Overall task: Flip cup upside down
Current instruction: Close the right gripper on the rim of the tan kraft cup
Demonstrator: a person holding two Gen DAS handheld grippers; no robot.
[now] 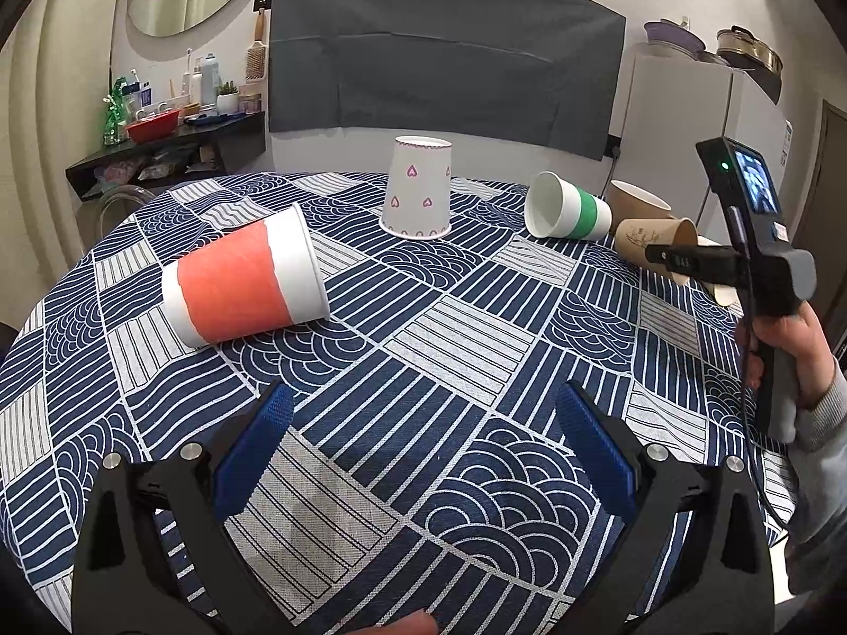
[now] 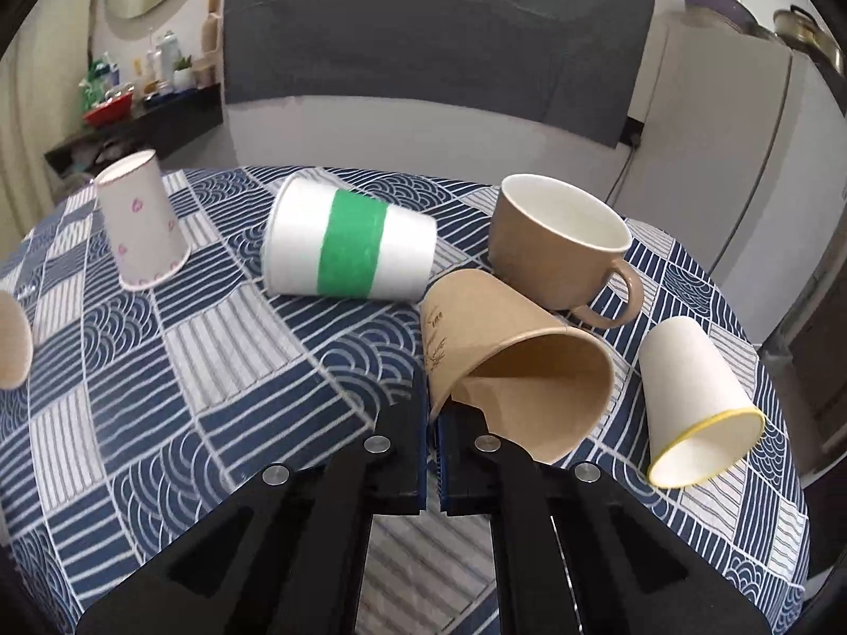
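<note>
- Left wrist view: my left gripper (image 1: 423, 423) hangs over the tablecloth (image 1: 434, 328), a woven cloth printed in navy and white stripes and scallop arcs; its ribbed blue pads (image 1: 254, 450) stand wide apart with nothing between them.
- Ahead on the left an orange-banded paper cup (image 1: 243, 283) lies on its side, smooth white at both ends.
- Farther back a white paper cup with pink hearts (image 1: 417, 188) stands mouth down, tapered.
- To the right a green-banded white cup (image 1: 569, 206) lies on its side, its open mouth turned toward me.
- Past it my right gripper (image 1: 667, 259) reaches to the brown kraft paper cup (image 1: 651, 241) near the table's right edge.
- Right wrist view: my right gripper (image 2: 431, 423) is clamped on the rim of the brown kraft paper cup (image 2: 508, 354), one finger inside the mouth and one outside; the cup is tilted, mouth toward the camera, matte with a fine printed sprig.
- Just behind it stands an upright tan ceramic mug (image 2: 561, 243), glossy white within, with a loop handle.
- To the right a plain white cup with a yellow rim (image 2: 693, 397) leans mouth-down.
</note>
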